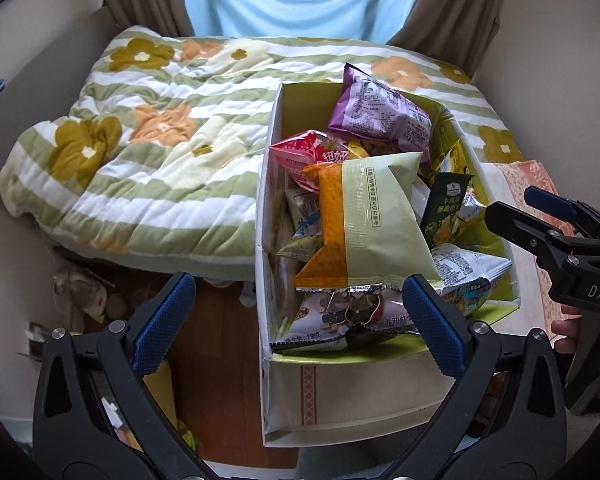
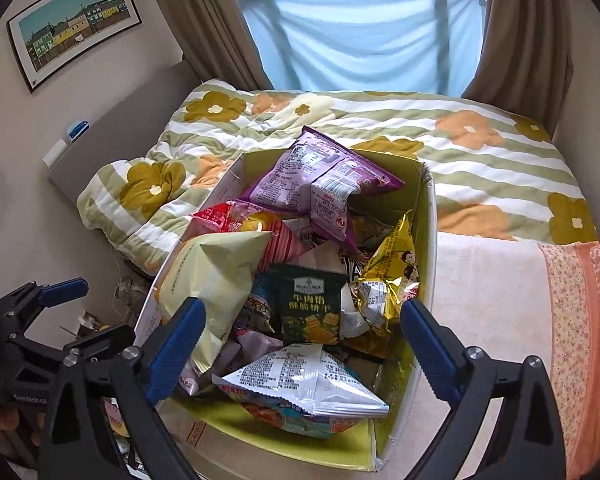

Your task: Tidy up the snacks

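An open white cardboard box (image 1: 269, 184) with a yellow-green lining stands on the bed, heaped with snack packets. On top lie a purple bag (image 1: 380, 116), a pink bag (image 1: 304, 152), a pale green and orange bag (image 1: 376, 220), a dark green pack (image 2: 312, 304), a gold bag (image 2: 392, 272) and a white bag (image 2: 300, 388). My left gripper (image 1: 300, 320) is open above the box's near end, its fingers apart on either side of the pale green bag's lower seam. My right gripper (image 2: 300, 312) hangs open over the box with nothing gripped. Each gripper also shows at the edge of the other's view.
A green-striped flowered quilt (image 1: 140, 152) covers the bed left of and behind the box. A peach patterned cloth (image 2: 540, 320) lies to its right. Wooden floor (image 1: 220, 340) and small clutter (image 1: 84, 296) sit below the bed's left edge. Curtains and a blue sheet hang behind.
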